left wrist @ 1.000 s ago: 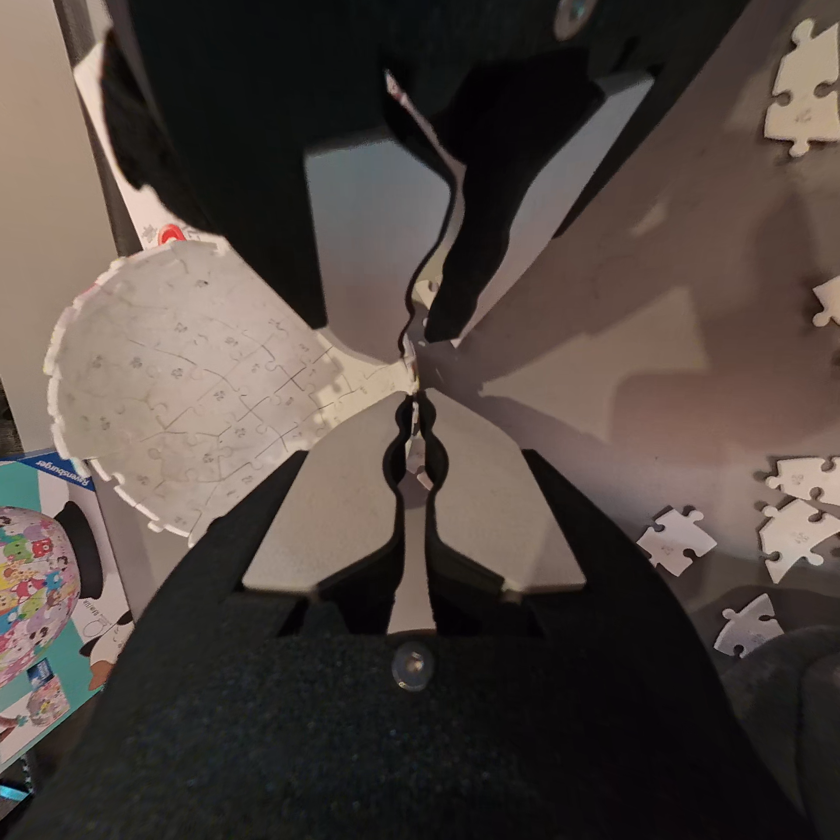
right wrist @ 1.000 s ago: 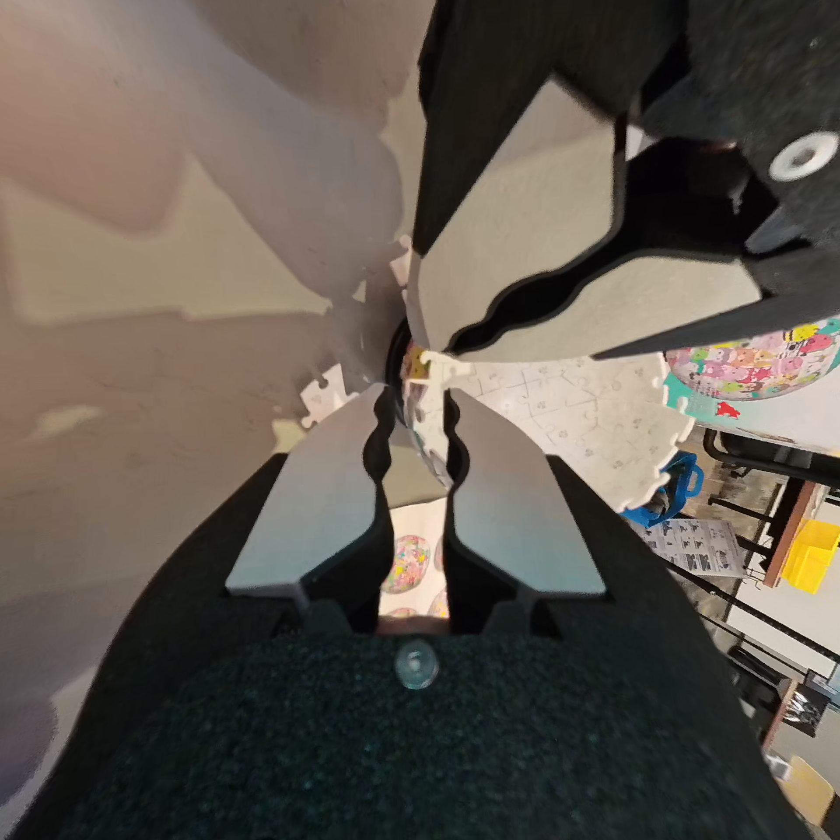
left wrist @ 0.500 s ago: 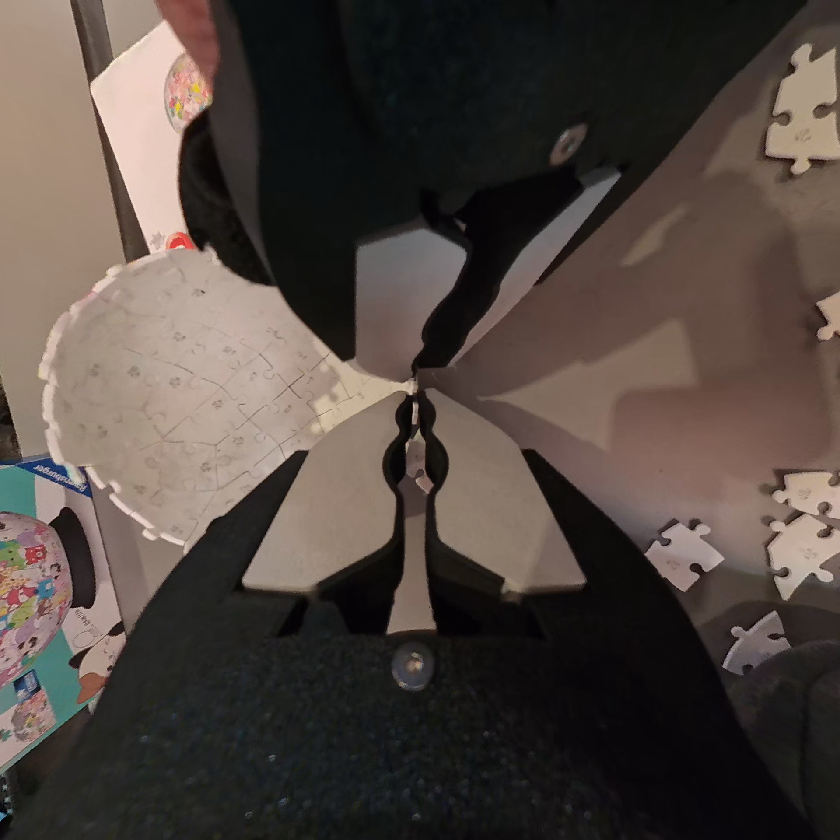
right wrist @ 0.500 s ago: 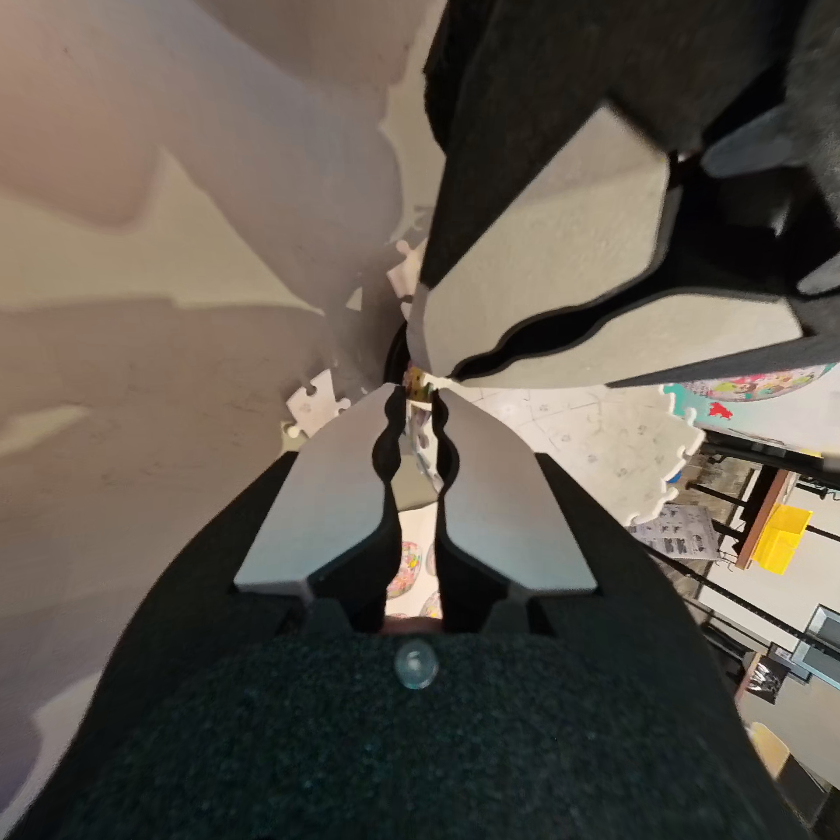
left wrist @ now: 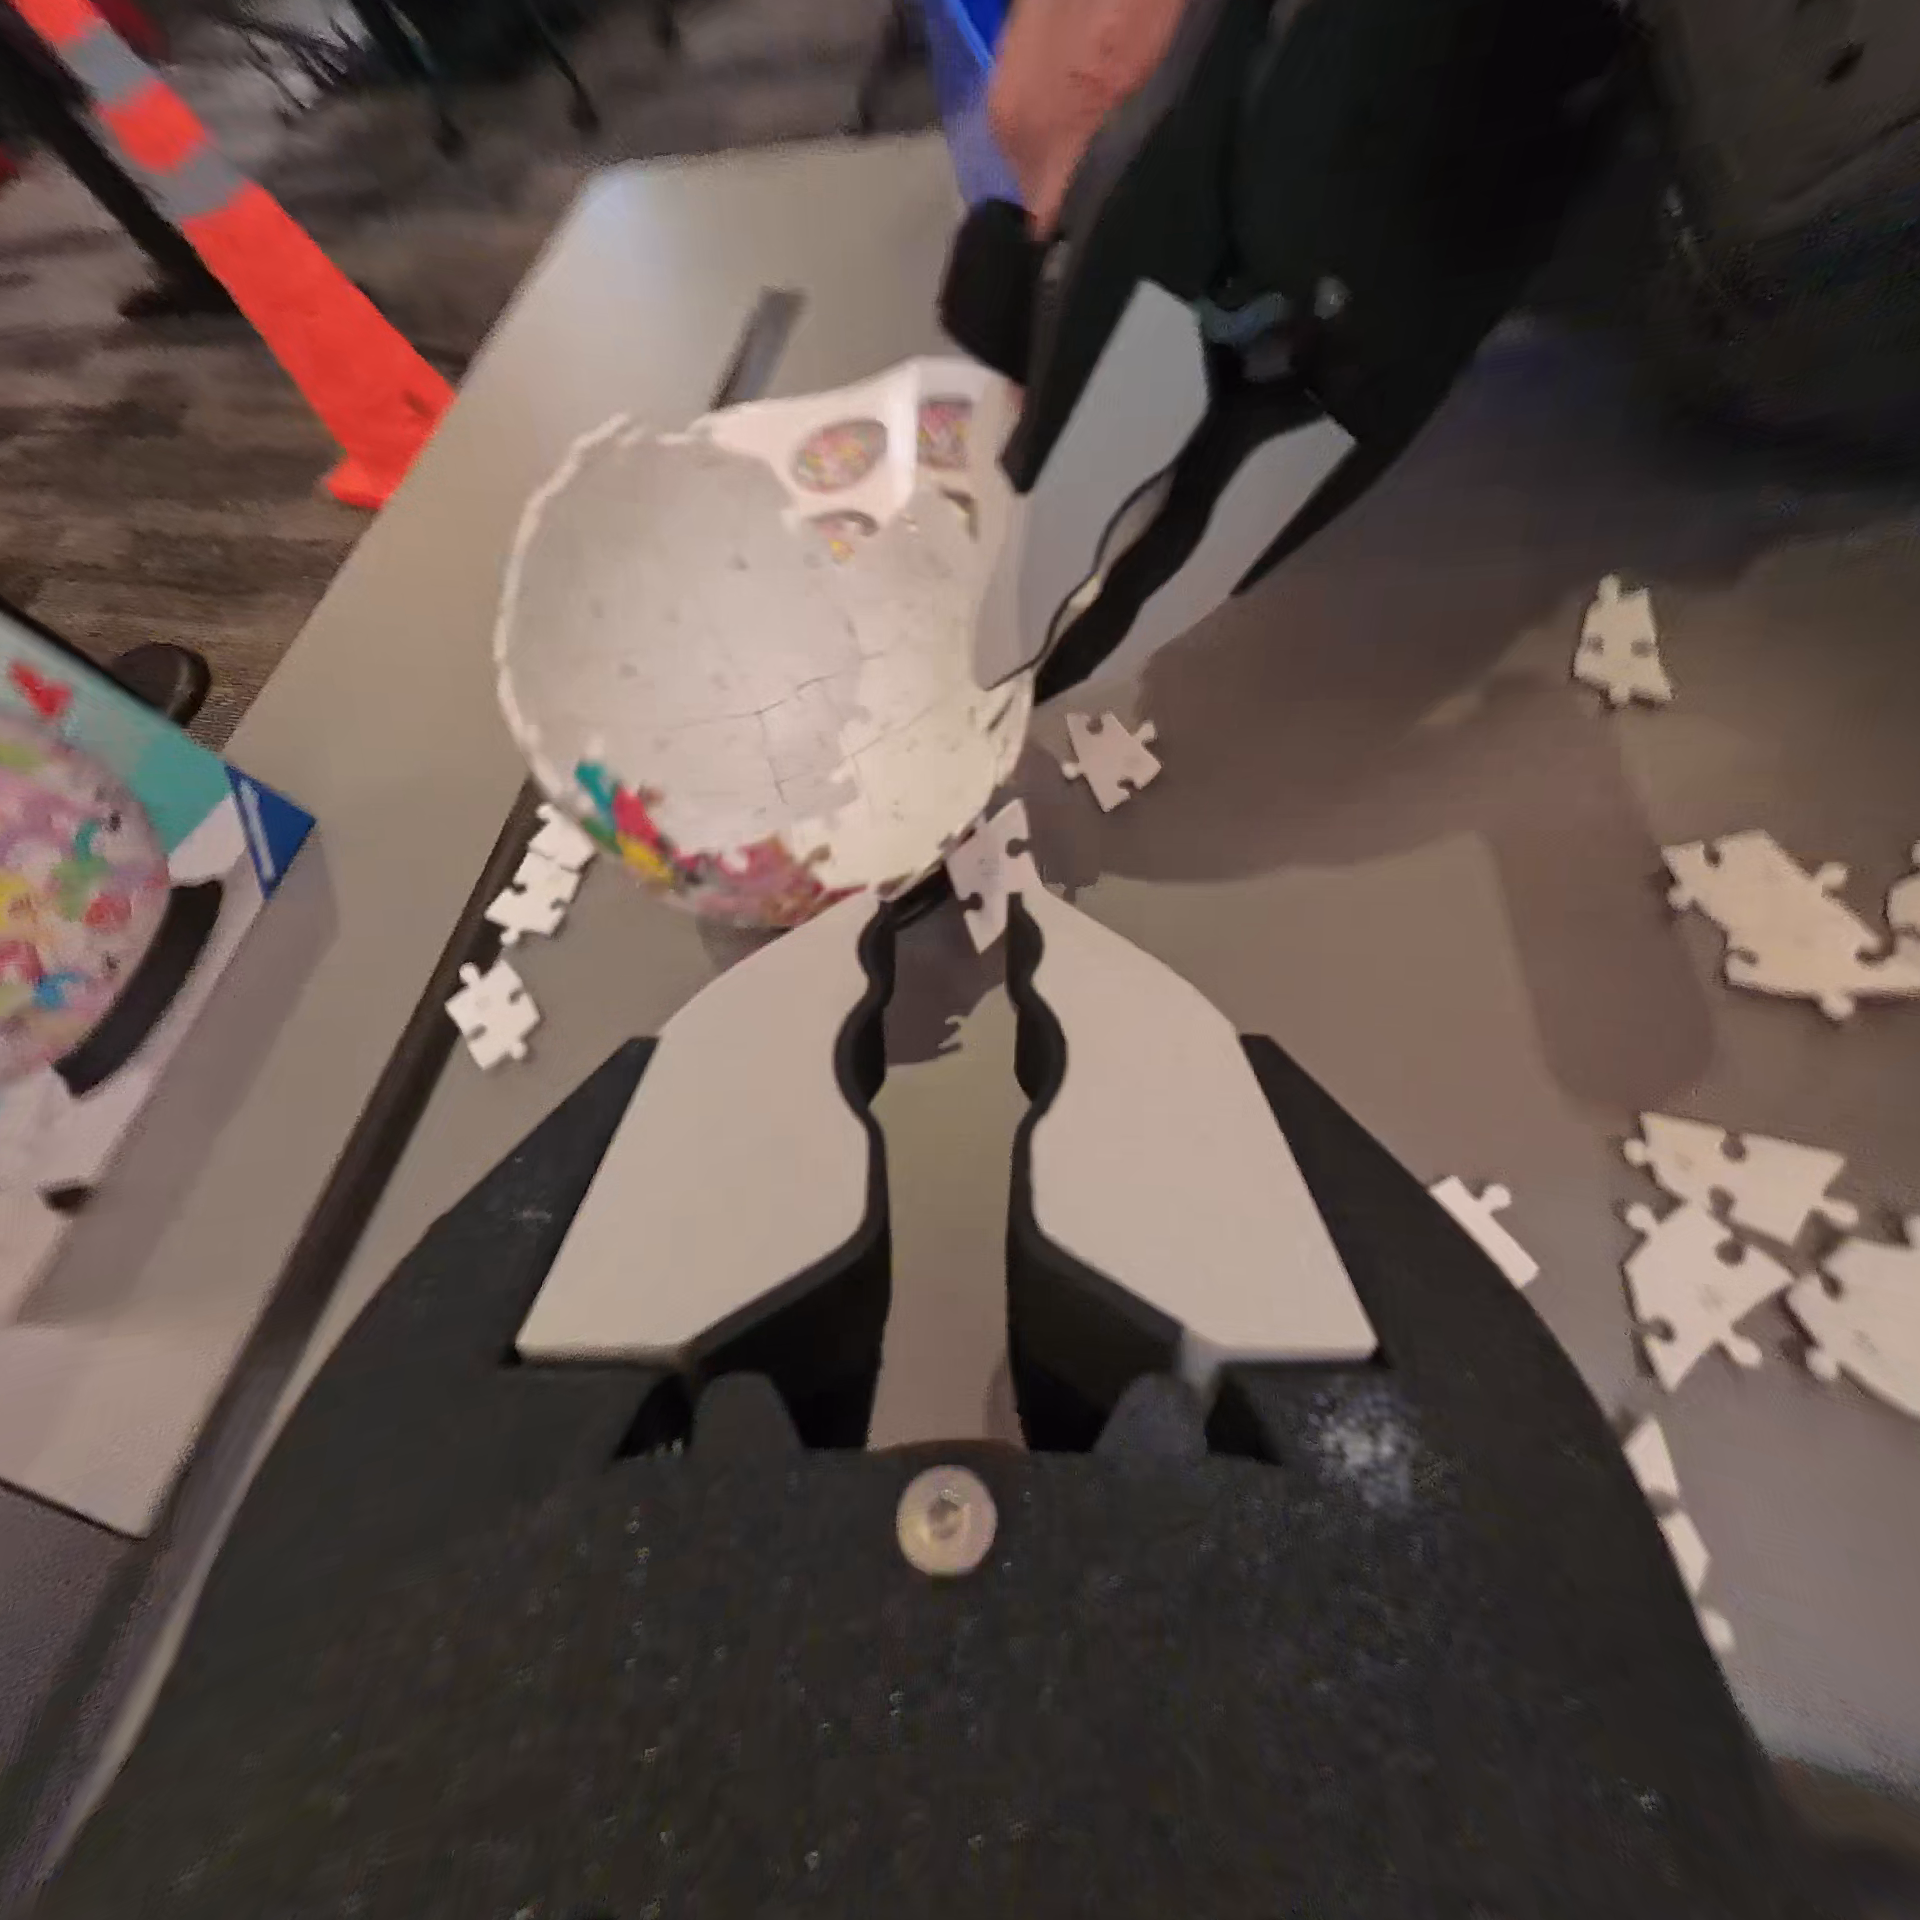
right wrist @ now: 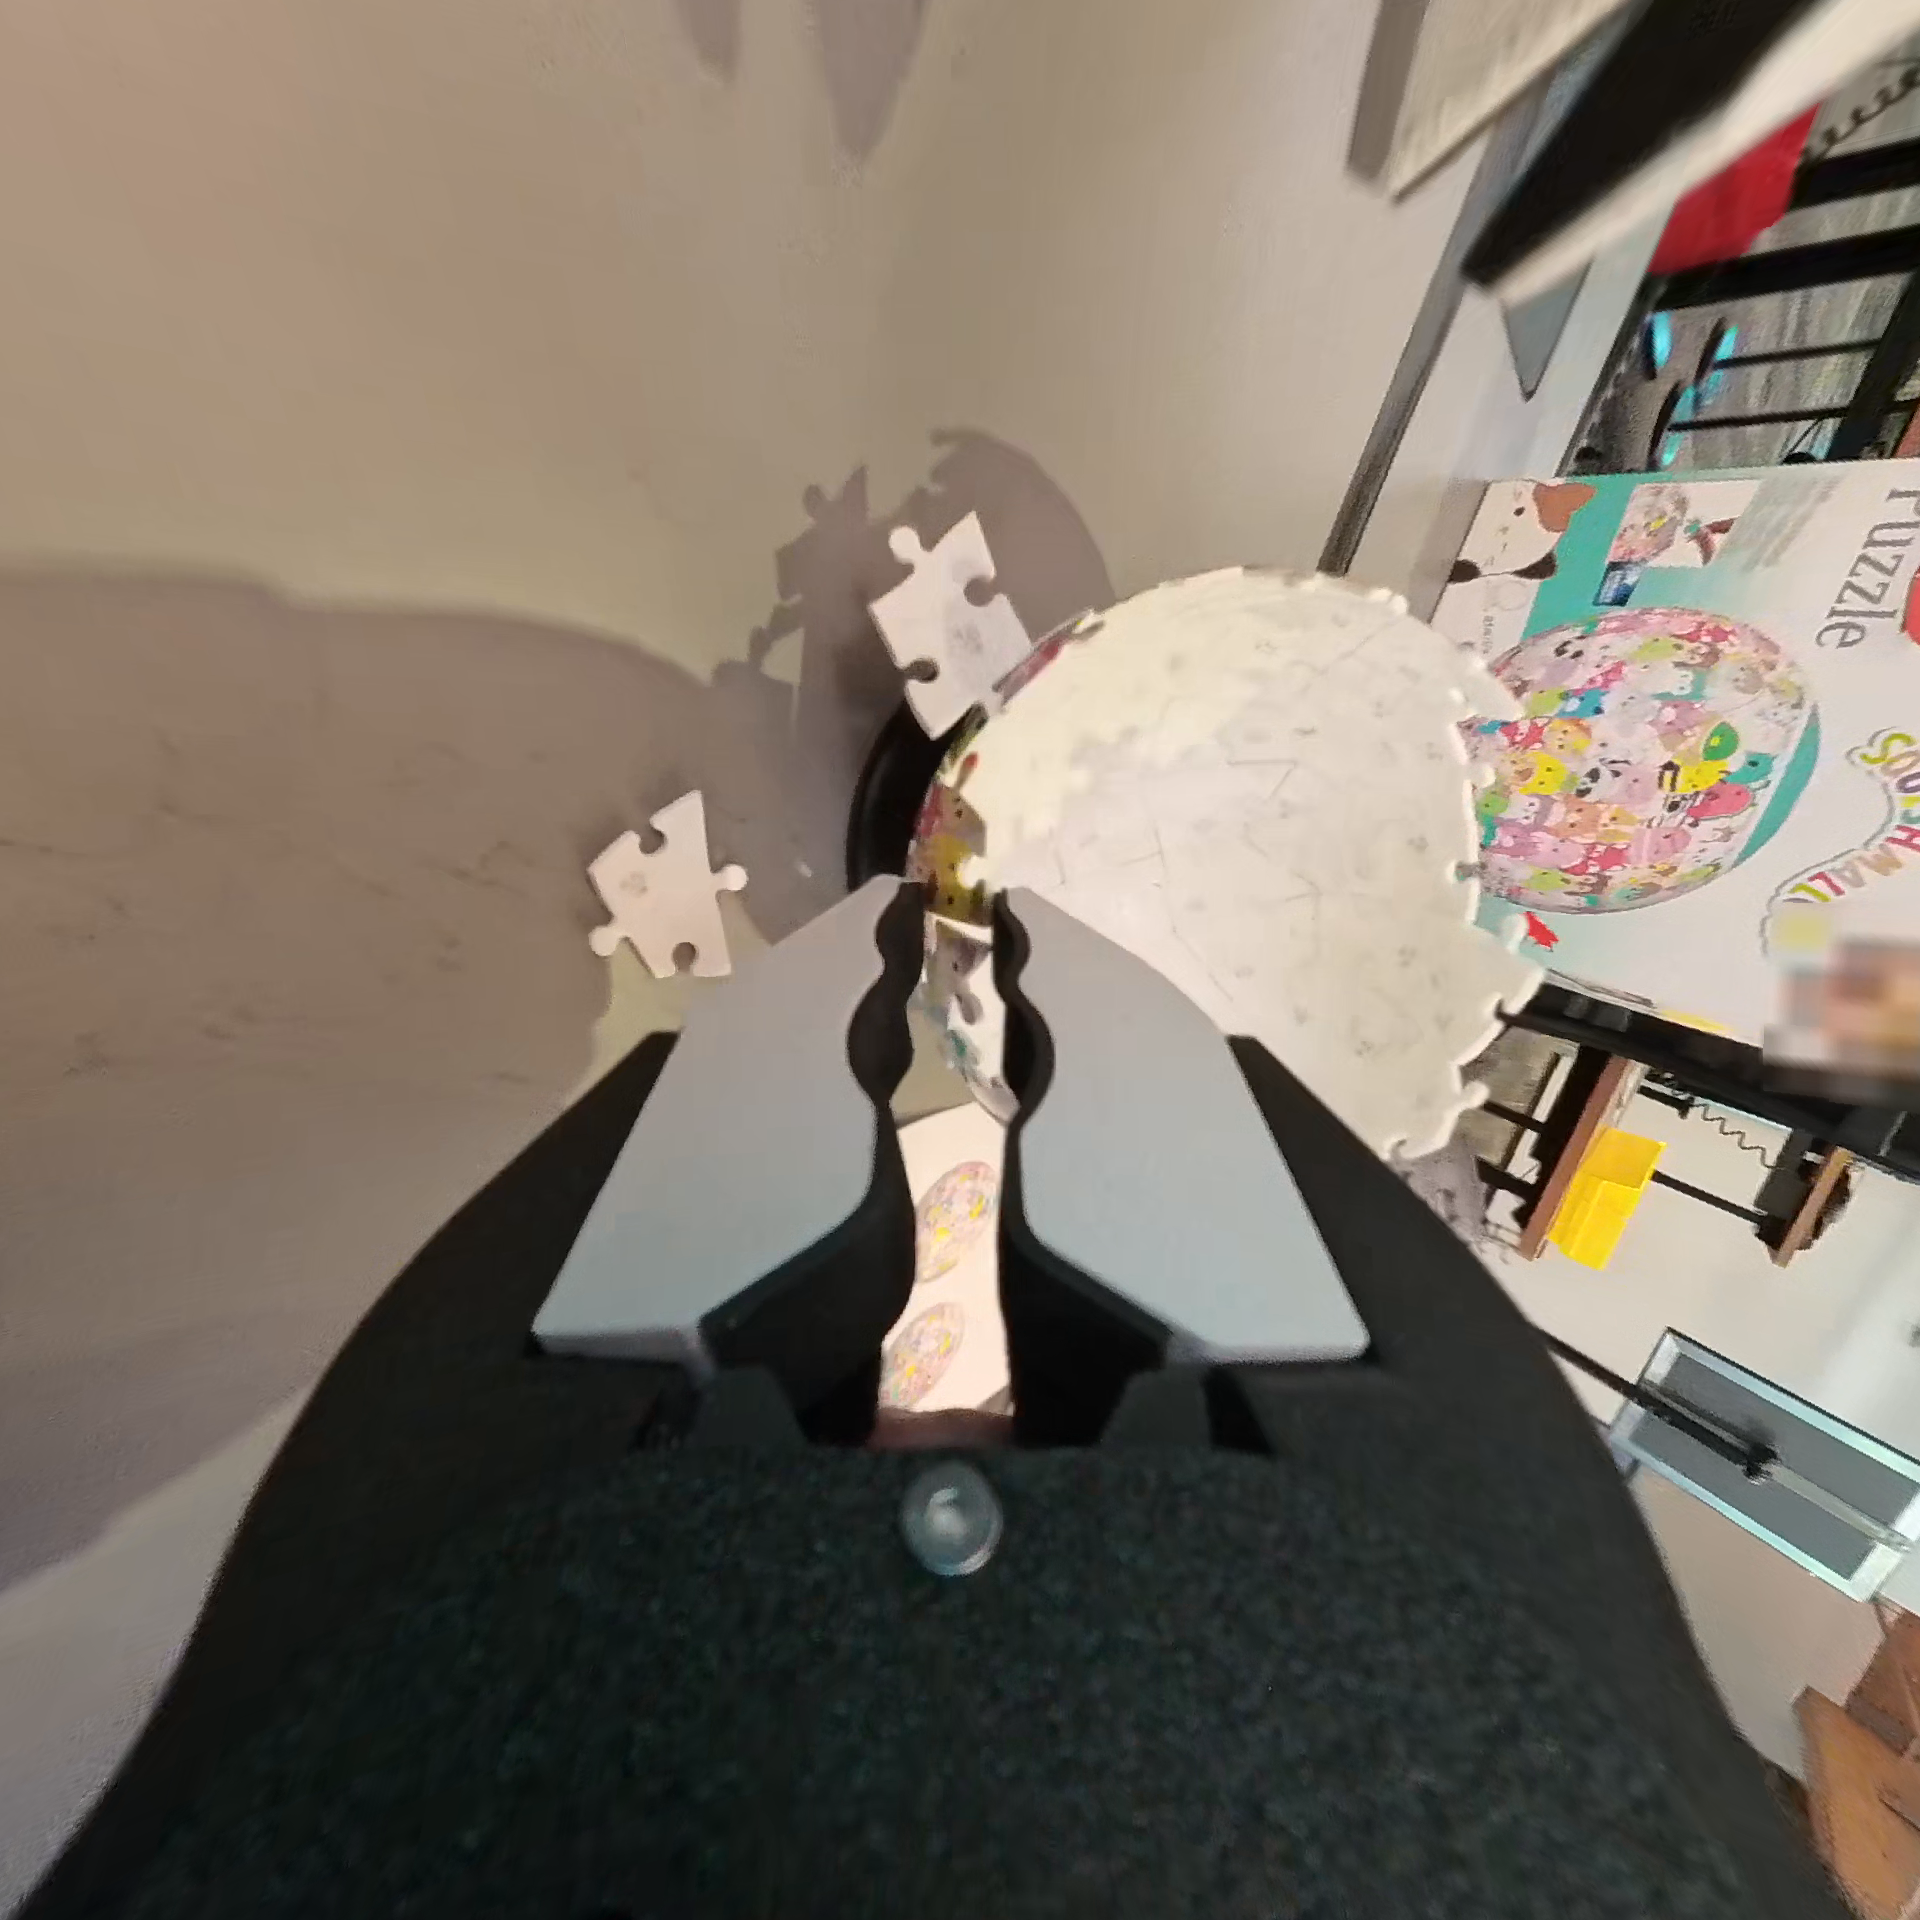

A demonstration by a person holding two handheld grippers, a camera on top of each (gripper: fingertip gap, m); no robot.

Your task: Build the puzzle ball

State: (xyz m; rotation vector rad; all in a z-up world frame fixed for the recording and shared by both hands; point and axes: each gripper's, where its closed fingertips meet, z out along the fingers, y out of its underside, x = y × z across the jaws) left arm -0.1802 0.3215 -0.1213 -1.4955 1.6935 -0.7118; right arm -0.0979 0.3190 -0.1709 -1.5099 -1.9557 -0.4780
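Observation:
The half-built puzzle ball (left wrist: 748,665) is an open white shell with a colourful outside, resting on a black stand on the grey table (left wrist: 1299,935). My left gripper (left wrist: 951,920) is open and empty, just short of the ball's near rim. A white puzzle piece (left wrist: 992,868) sticks out from that rim right in front of its tips. My right gripper (right wrist: 951,904) is shut on the ball's rim (right wrist: 1226,831). It also shows in the left wrist view (left wrist: 1029,655) at the ball's right side. The same piece (right wrist: 951,634) juts from the rim above the table.
Loose white pieces lie to the right (left wrist: 1787,925), by the ball (left wrist: 1112,743) and at the table's left edge (left wrist: 494,1008). The puzzle box (left wrist: 94,904) stands on the left, also seen in the right wrist view (right wrist: 1662,748). An orange cone (left wrist: 301,301) stands on the floor beyond. One gripper's finger ends stand about 10 centimetres off the other's.
My left gripper has opened and pulled back from the ball's rim, leaving the piece at the rim. My right gripper still grips the rim.

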